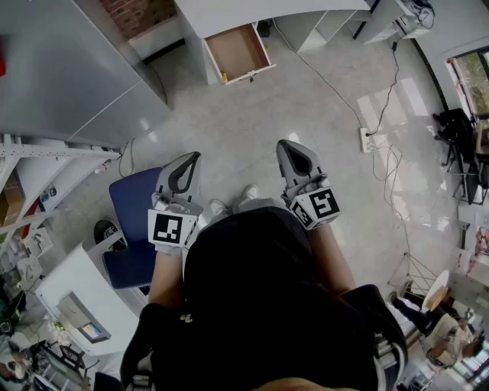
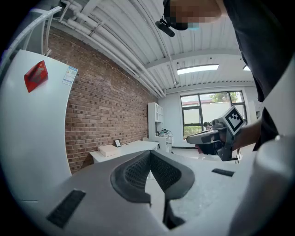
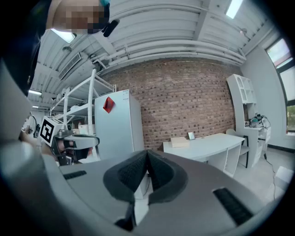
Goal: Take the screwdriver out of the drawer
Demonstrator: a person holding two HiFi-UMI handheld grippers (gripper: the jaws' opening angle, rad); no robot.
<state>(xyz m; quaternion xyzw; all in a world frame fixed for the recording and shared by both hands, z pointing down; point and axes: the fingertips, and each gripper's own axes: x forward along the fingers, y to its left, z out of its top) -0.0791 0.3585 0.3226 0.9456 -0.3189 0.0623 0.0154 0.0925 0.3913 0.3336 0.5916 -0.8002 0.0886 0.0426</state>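
While the person stands well back on the pale floor (image 1: 306, 114), the white desk (image 1: 229, 11) lies at the far side of the room, and its drawer (image 1: 238, 50) hangs pulled open toward the near side, its brown bottom bare over most of its area. Nearer, the left gripper (image 1: 189, 159) and the right gripper (image 1: 293, 148) are held side by side in front of the body, about level, aimed at the desk. Each has its tongs pressed together with nothing between them.

Smallest of all, a yellow speck (image 1: 224, 77) sits at the drawer's near left corner. It may be the screwdriver's handle, but it is too small to tell, and no other tool shows in the drawer.

As a judgement, a screwdriver is light, stiff and hard, not fragile. Its round handle can roll, and its thin metal shaft is likely slippery between the pads. The handle, taken across its thickest part, looks the safer hold, and the tongs must open first.
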